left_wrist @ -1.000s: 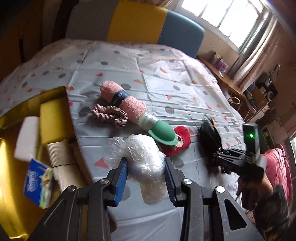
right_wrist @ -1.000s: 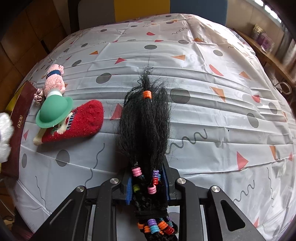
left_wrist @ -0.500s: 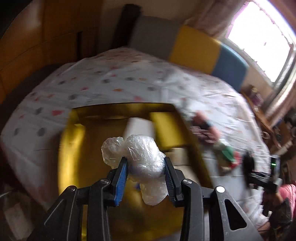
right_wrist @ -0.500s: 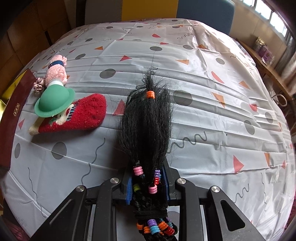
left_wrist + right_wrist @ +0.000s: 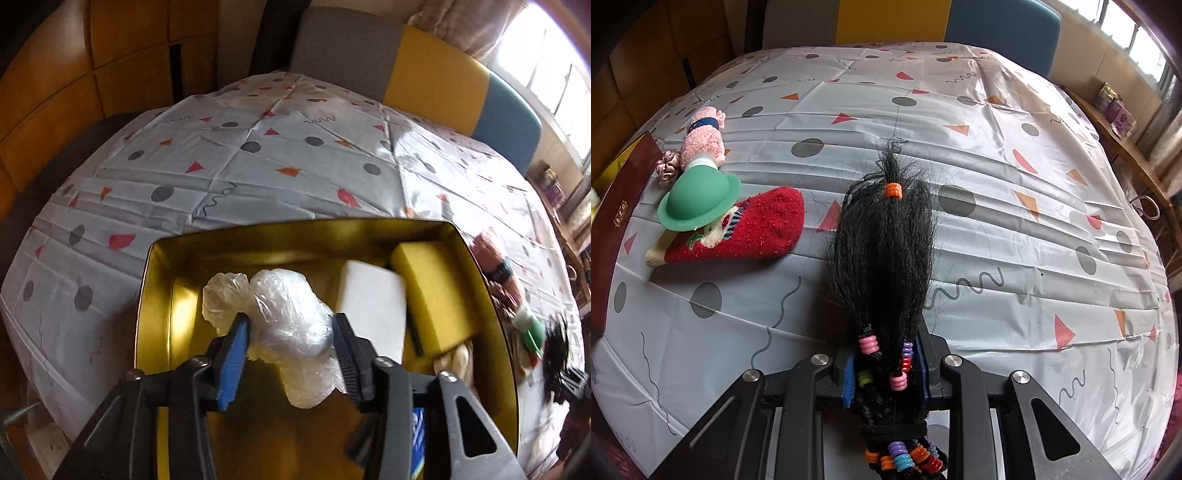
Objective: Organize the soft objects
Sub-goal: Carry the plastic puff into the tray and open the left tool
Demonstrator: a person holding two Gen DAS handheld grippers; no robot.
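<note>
My left gripper [image 5: 291,328] hangs over the gold tin [image 5: 229,236], which sits on the bench under a grey patterned cloth [image 5: 258,166]. The crumpled plastic bag [image 5: 284,317] is between its jaws, above the tin's open floor. Those jaws have just been opening: the blue pad on the left touches the bag's edge, while on the right the bag lies close against the dark pad, and I cannot tell that it is still squeezed, so I read the jaws as parted with the bag loose between them.

Inside the tin, to the right of the bag, a white foam block [image 5: 373,306] leans beside a yellow sponge [image 5: 436,291], and a blue packet [image 5: 419,432] shows low behind the right finger. Past the tin's right rim the view is blurred.

My right gripper [image 5: 886,373] is closed on the black hairpiece [image 5: 886,251], clamping its braided, beaded end; the loose hair fans forward over the cloth. To its left lie a red sock [image 5: 757,229] with a green hat [image 5: 700,201] resting on it, then a pink fluffy roll [image 5: 701,138] and a scrunchie [image 5: 666,166] near the tin's dark red lid [image 5: 624,192].
</note>
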